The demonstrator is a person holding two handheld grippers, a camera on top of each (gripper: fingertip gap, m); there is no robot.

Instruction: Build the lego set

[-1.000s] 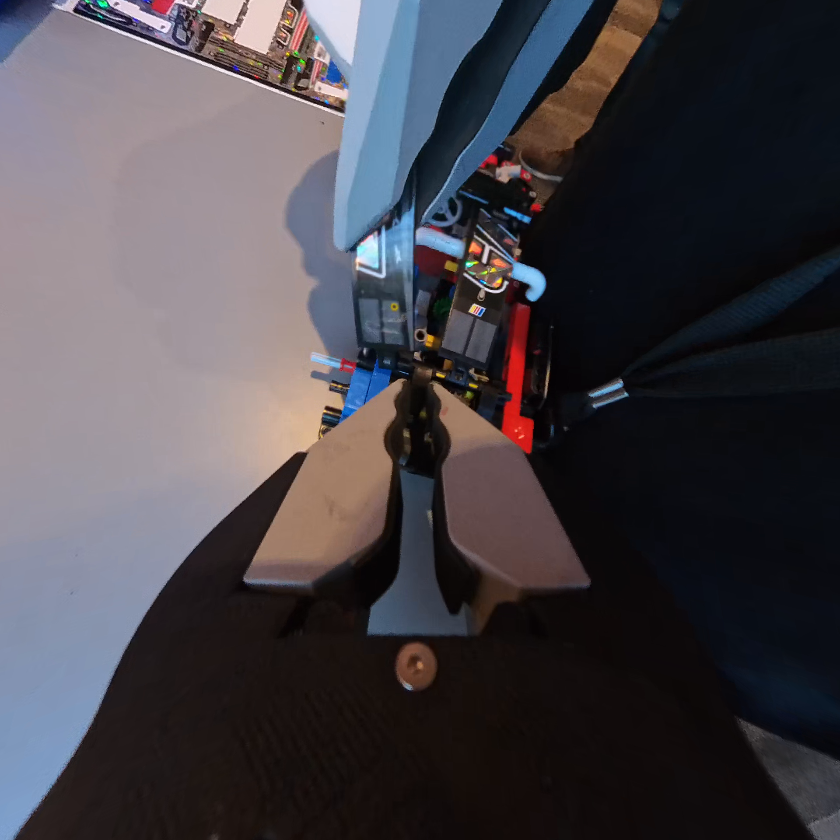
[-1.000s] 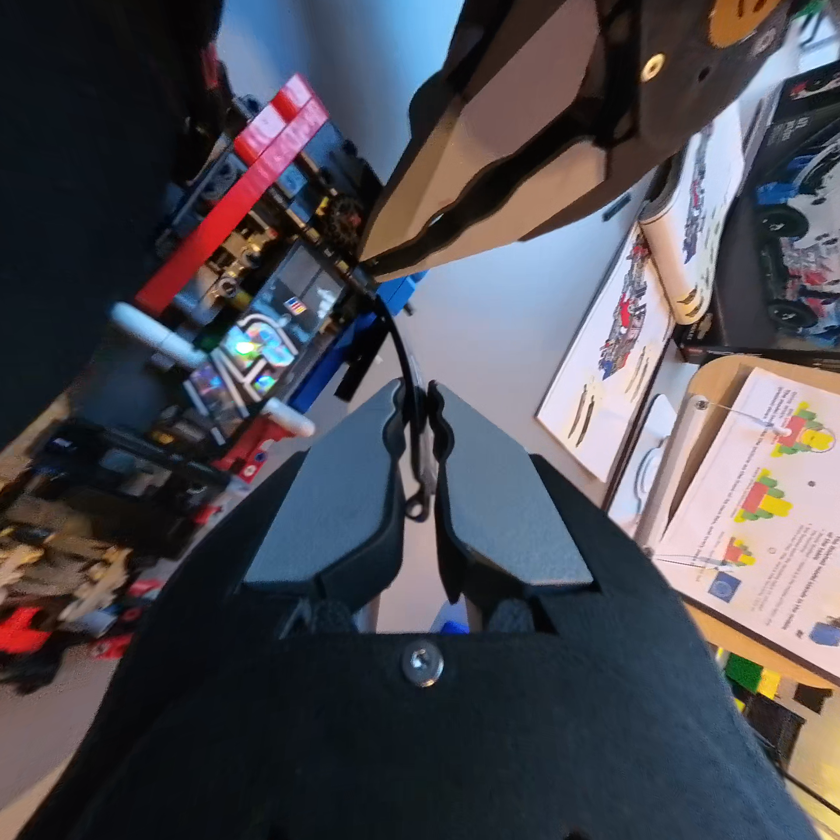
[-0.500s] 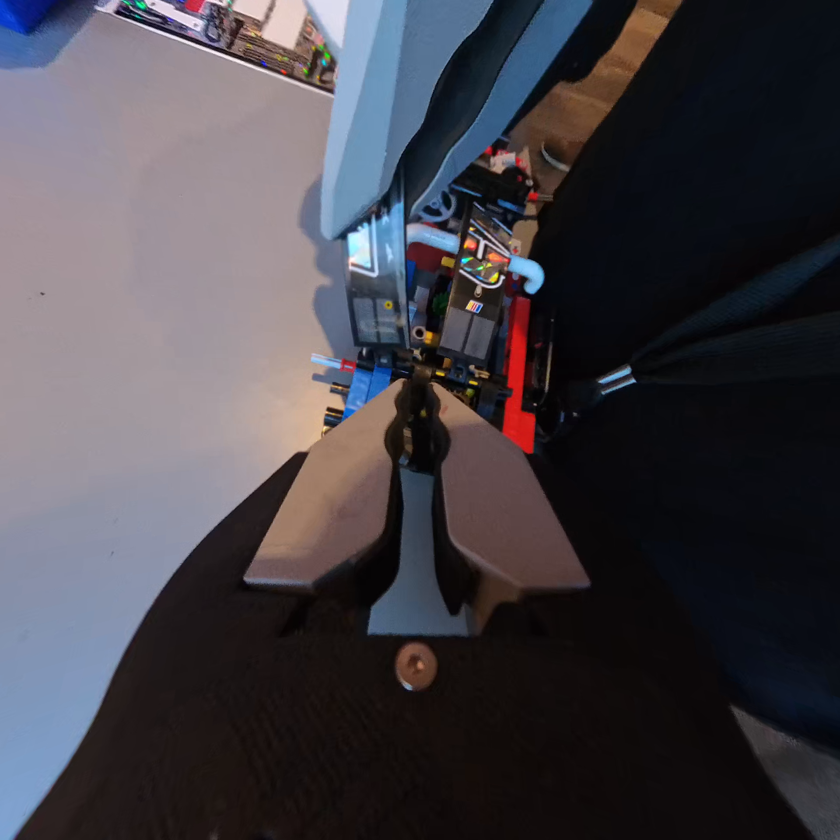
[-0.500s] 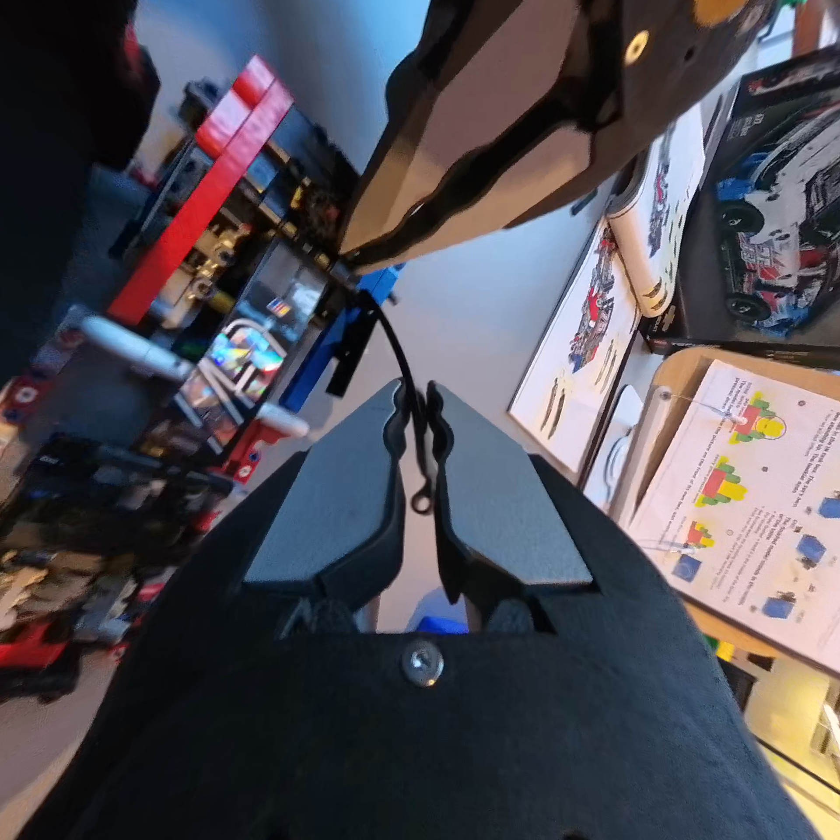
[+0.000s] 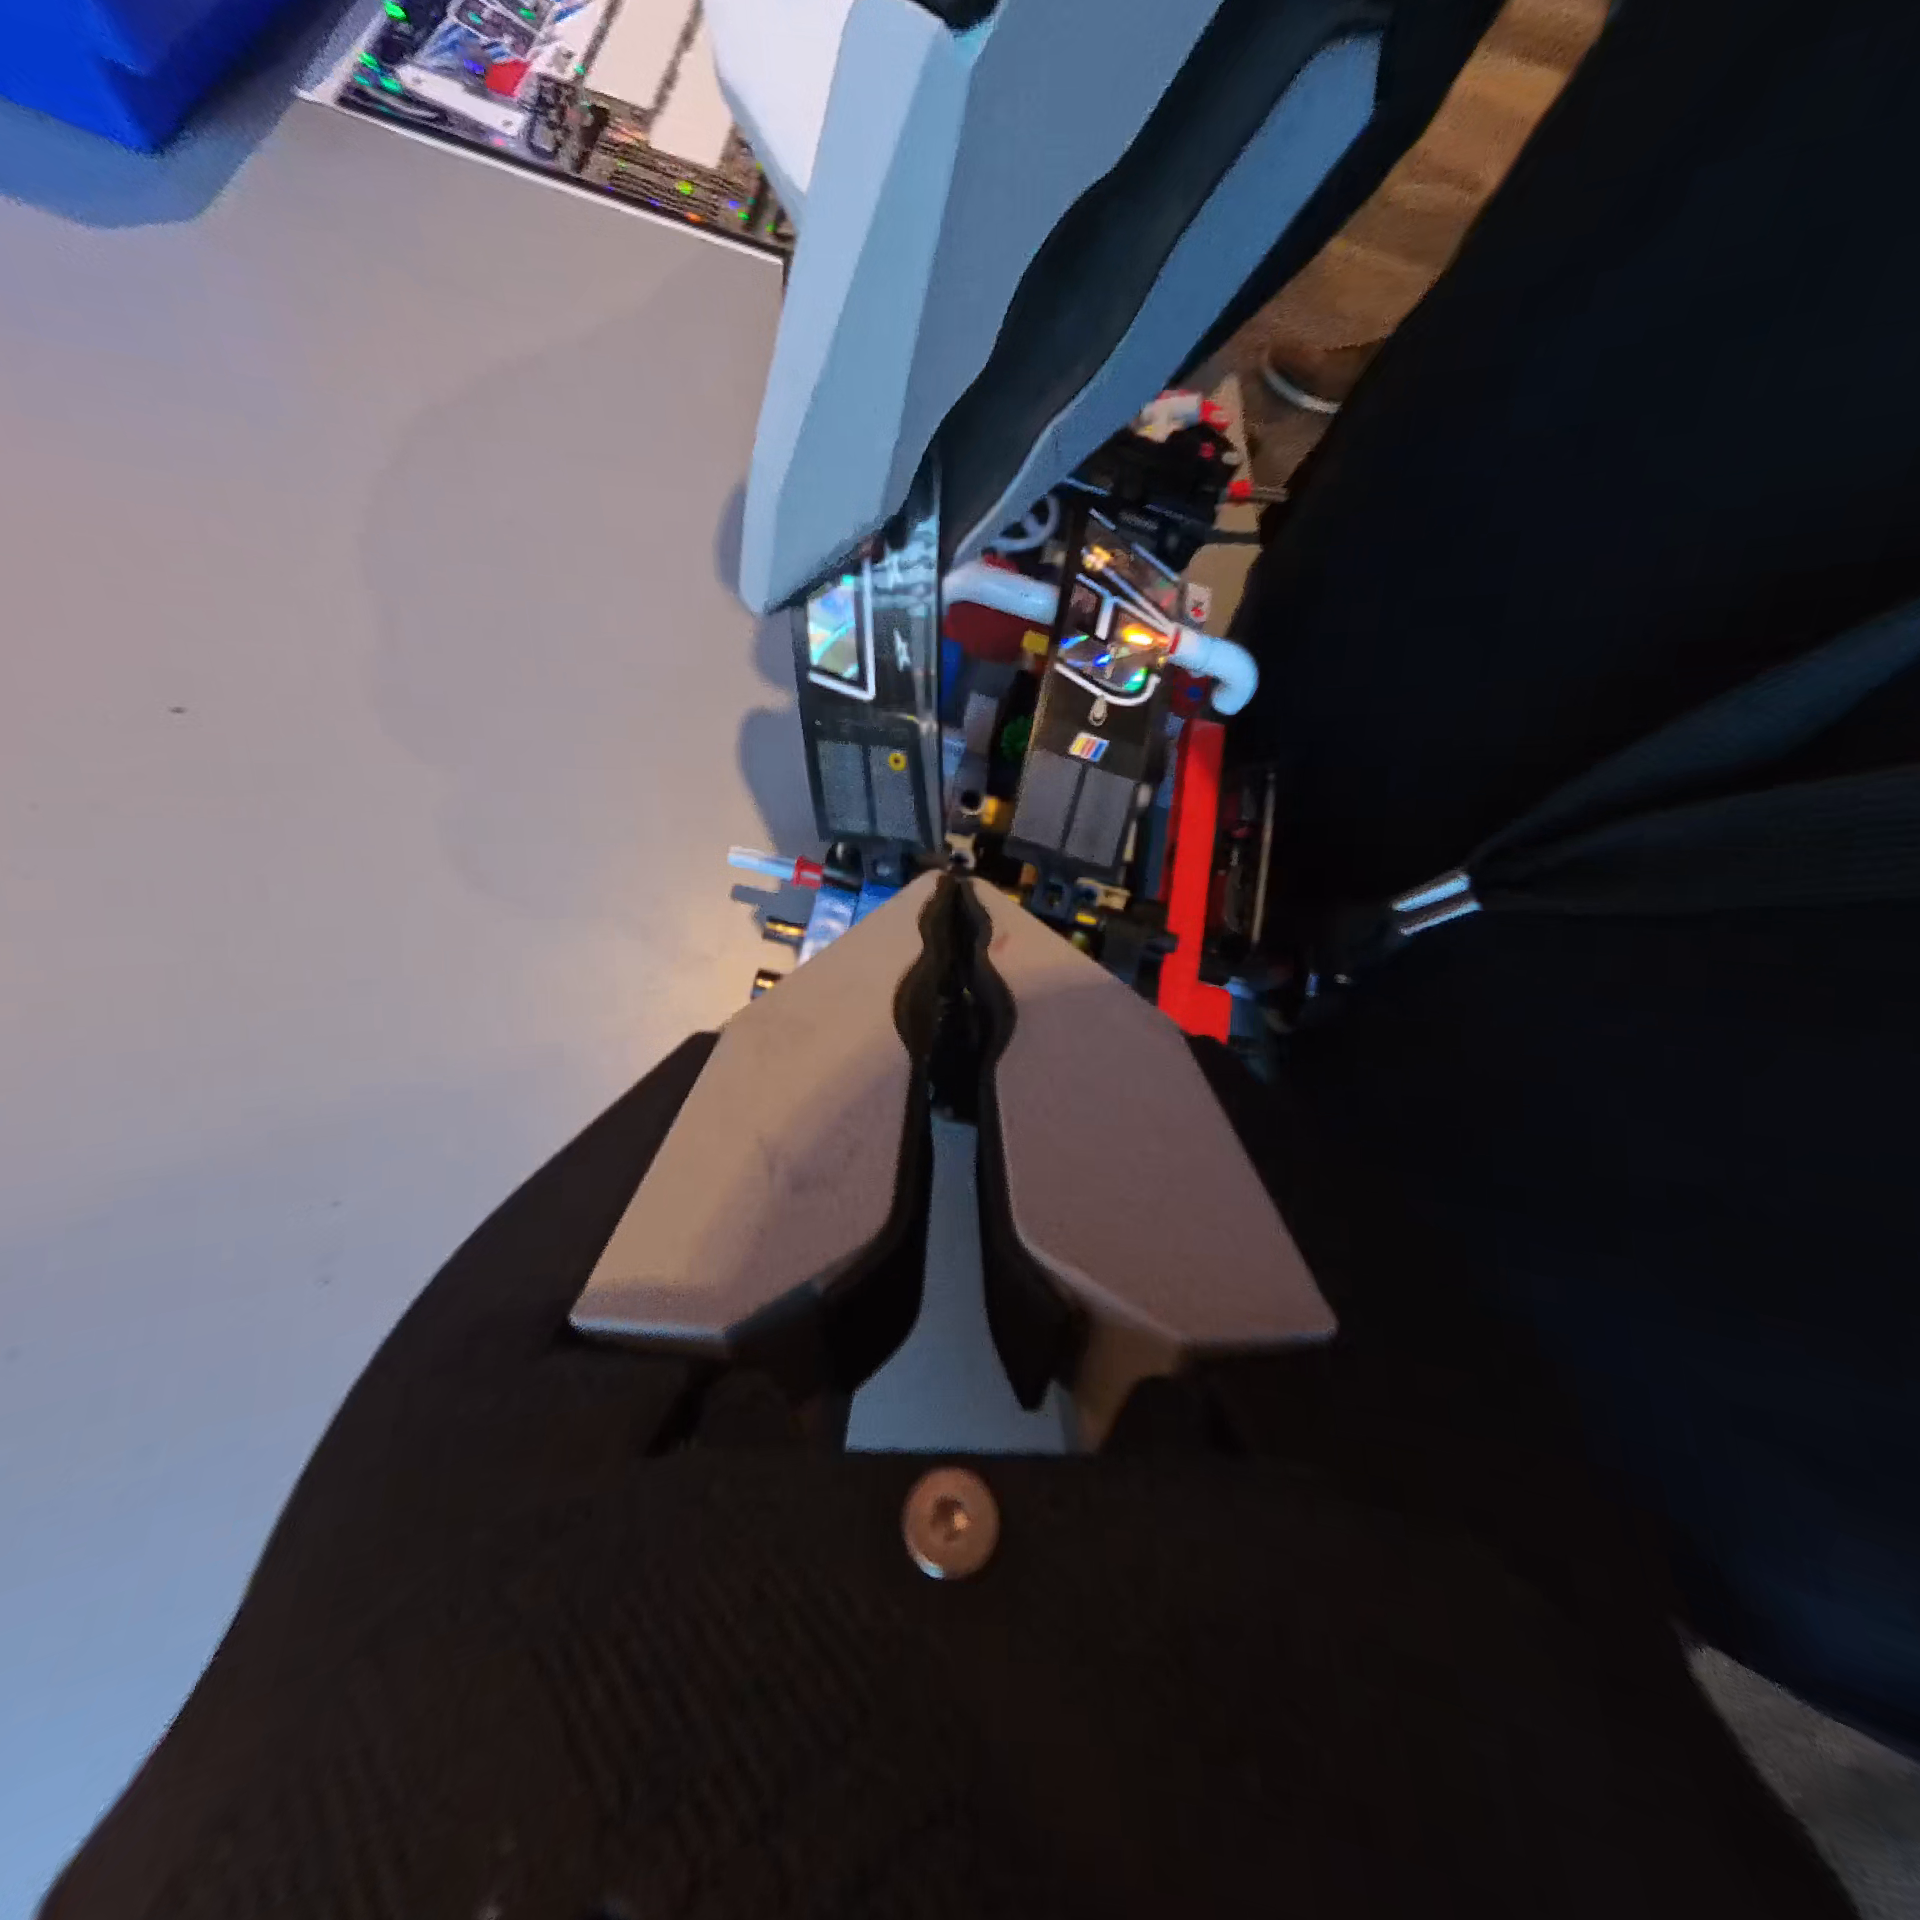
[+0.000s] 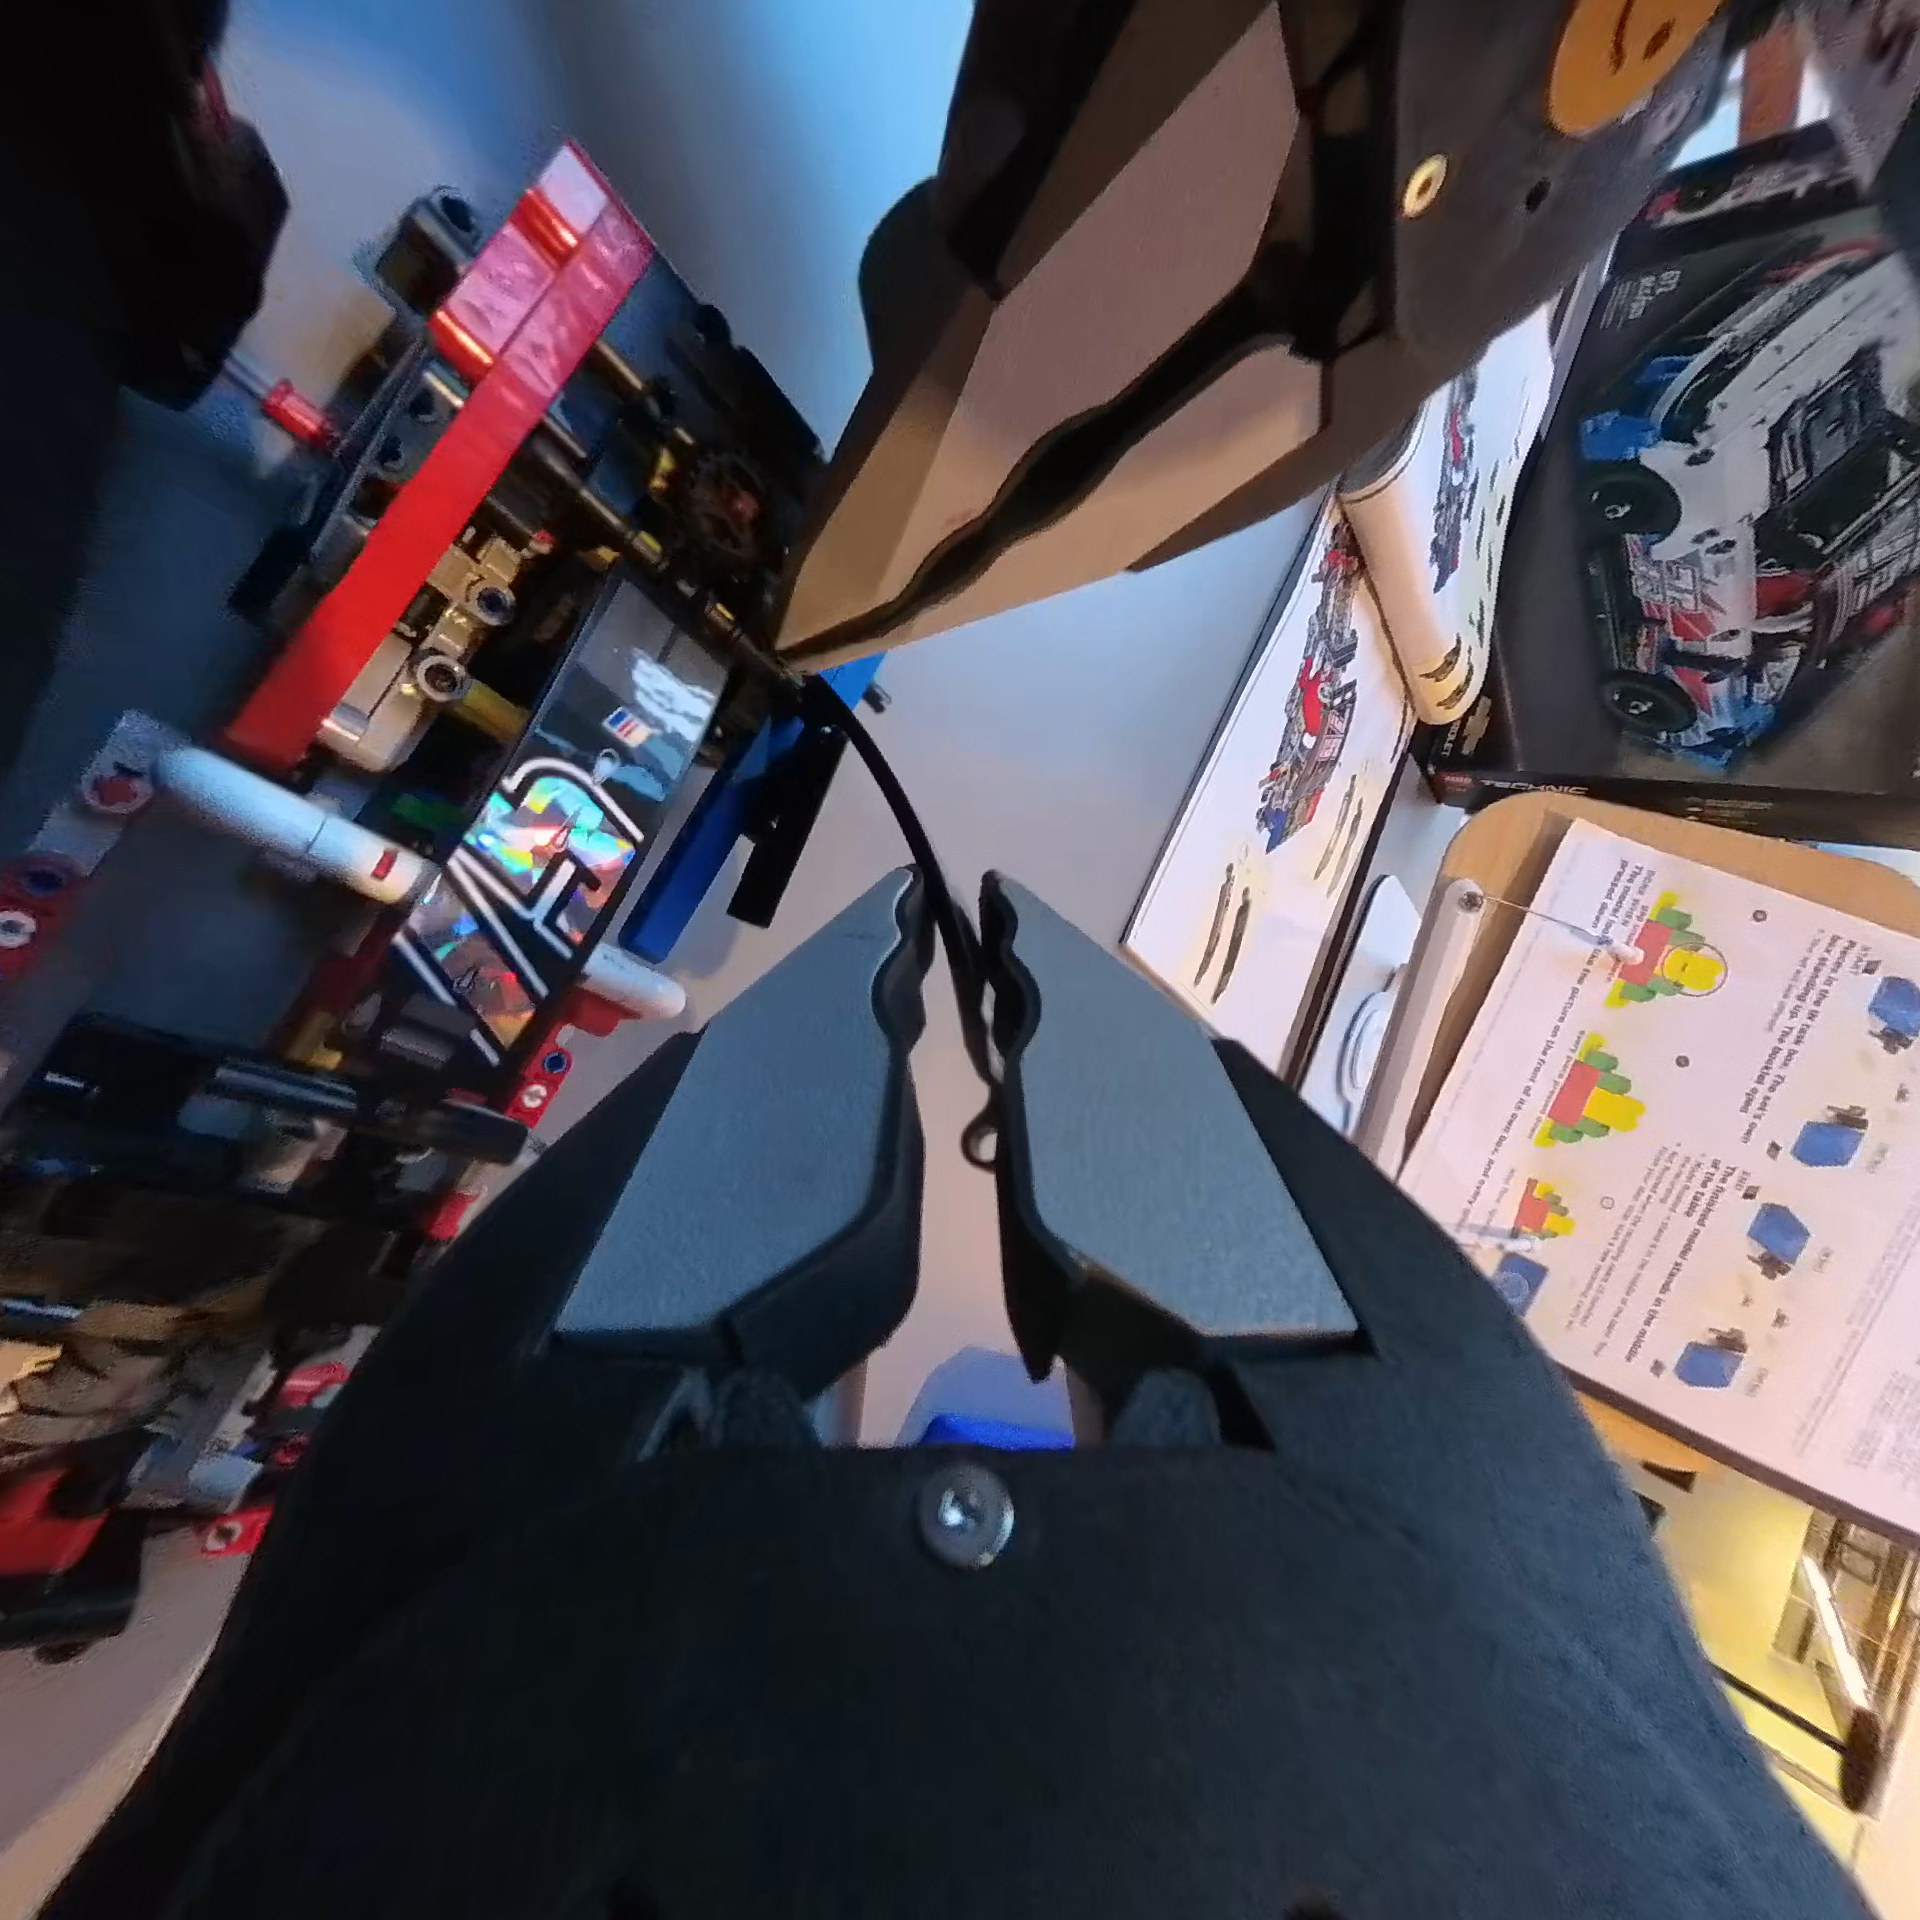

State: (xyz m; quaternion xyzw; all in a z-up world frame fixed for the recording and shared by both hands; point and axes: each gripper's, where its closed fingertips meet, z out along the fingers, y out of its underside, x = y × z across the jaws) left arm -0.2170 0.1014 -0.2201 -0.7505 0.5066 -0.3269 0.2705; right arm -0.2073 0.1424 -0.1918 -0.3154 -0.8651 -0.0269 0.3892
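The partly built Lego car (image 5: 1091, 727), black with red beams, white pipes and shiny stickers, stands on edge at the table's near side; it also shows in the right wrist view (image 6: 499, 727). A thin black flexible rod (image 6: 904, 800) curves from the model's edge to my right gripper (image 6: 951, 904), which is shut on its lower part. My left gripper (image 5: 951, 883) is shut on the rod's other end, right at the model. In the right wrist view the left gripper (image 6: 800, 660) comes in from above. In the left wrist view the right gripper's grey fingers (image 5: 831, 416) hang above the model.
The grey table (image 5: 364, 623) stretches to the left. An open instruction booklet (image 6: 1299, 779), the set's box (image 6: 1714, 468) and a wooden board with a printed sheet (image 6: 1662, 1143) lie at the right. A blue bin (image 5: 104, 62) stands far left. A person's dark clothing with a strap (image 5: 1610, 831) is close beside the model.
Both grippers keep their hold on the rod. The right gripper has drawn slightly away from the model and the rod bends more. The left wrist view has swung, bringing the blue bin into sight.
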